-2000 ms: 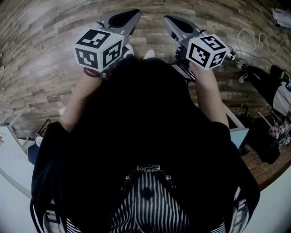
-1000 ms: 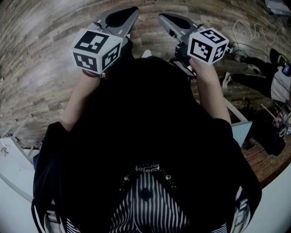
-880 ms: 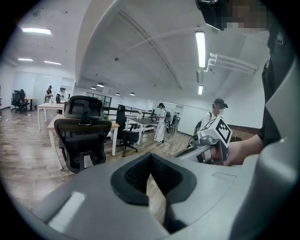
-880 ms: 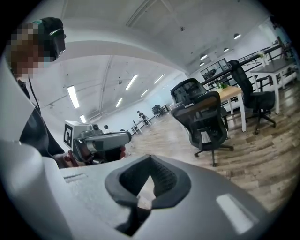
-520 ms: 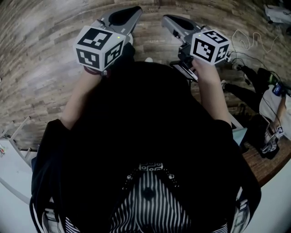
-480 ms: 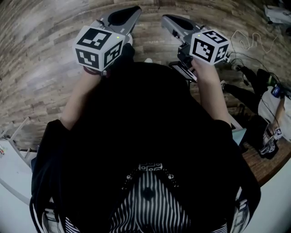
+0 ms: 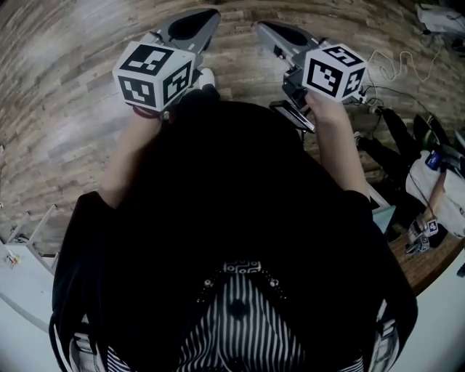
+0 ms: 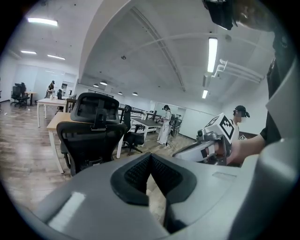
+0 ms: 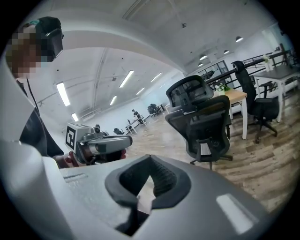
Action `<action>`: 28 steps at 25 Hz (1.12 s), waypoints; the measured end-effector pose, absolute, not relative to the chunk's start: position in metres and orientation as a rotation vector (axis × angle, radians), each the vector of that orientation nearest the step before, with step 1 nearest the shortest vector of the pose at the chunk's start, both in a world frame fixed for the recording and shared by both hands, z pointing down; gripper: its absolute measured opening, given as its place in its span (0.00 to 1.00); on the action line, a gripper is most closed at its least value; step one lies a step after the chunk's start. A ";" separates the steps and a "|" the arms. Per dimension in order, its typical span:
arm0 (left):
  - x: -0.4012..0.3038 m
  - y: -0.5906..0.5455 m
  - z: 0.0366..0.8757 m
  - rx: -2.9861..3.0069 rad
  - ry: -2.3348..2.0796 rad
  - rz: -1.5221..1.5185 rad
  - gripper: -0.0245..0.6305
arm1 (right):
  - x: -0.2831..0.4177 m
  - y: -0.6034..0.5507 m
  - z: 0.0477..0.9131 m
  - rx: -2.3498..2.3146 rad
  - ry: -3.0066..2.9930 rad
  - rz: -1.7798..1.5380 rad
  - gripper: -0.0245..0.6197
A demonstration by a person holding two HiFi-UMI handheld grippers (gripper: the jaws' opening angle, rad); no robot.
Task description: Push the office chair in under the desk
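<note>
A black mesh office chair with a headrest stands ahead in the left gripper view, in front of a desk with a wooden top. The right gripper view has the same chair to the right of centre, beside the desk. My left gripper and right gripper are held side by side over the wood floor, well short of the chair. Both are shut and empty, their pads meeting at the tips. The chair is out of the head view.
Cables, dark bags and clutter lie on the floor at the right. A white table edge shows at the lower left. Further desks, chairs and standing people fill the room beyond.
Both grippers keep their pose before my body, still shut. The floor and the clutter at the right have slid through the head view, and the white table at lower left has drawn back.
</note>
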State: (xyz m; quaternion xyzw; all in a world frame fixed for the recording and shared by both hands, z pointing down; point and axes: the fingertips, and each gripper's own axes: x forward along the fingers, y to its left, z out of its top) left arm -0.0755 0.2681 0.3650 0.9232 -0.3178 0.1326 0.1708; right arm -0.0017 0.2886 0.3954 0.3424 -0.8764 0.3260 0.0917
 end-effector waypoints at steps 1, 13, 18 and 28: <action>-0.077 0.261 0.364 2.630 -0.891 0.375 0.04 | -0.003 0.281 0.395 1.025 -2.598 0.969 0.04; -0.113 0.173 0.362 2.642 -0.829 0.372 0.04 | -0.025 0.189 0.384 1.128 -2.558 0.975 0.04; -0.129 0.186 0.365 2.651 -0.848 0.337 0.04 | -0.040 0.204 0.379 1.148 -2.584 0.993 0.04; -0.132 0.171 0.372 2.605 -0.908 0.335 0.04 | -0.019 0.176 0.382 1.155 -2.556 0.995 0.04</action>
